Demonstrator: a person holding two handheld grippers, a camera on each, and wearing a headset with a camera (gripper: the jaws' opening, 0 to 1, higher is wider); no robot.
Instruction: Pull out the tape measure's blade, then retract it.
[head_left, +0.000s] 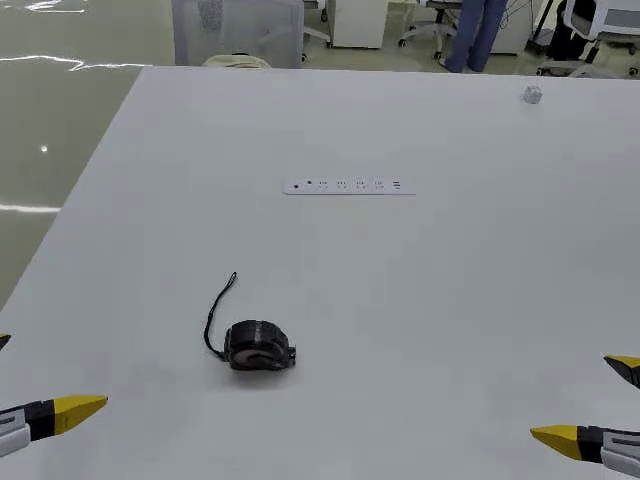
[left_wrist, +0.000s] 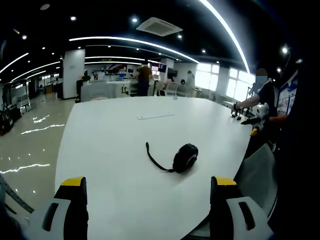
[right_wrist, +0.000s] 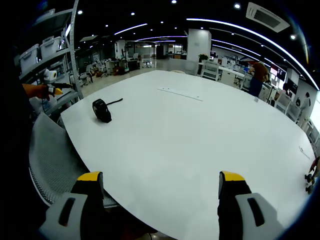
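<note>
A black tape measure (head_left: 258, 347) lies on the white table (head_left: 450, 290), its blade in and its black wrist strap (head_left: 217, 311) trailing toward the far side. My left gripper (head_left: 40, 375) hovers at the near left, open, well short of the tape measure (left_wrist: 185, 156). In its own view the left gripper (left_wrist: 149, 182) has nothing between its yellow-tipped jaws. My right gripper (head_left: 590, 400) sits at the near right, also open. The right gripper (right_wrist: 161, 176) is empty, and the tape measure (right_wrist: 101, 110) lies far off to its left.
A white power strip (head_left: 349, 186) lies flat in the middle of the table, beyond the tape measure. A small grey object (head_left: 532, 95) rests near the far right edge. A grey mesh chair (right_wrist: 50, 160) stands at the near table edge. People stand beyond the table.
</note>
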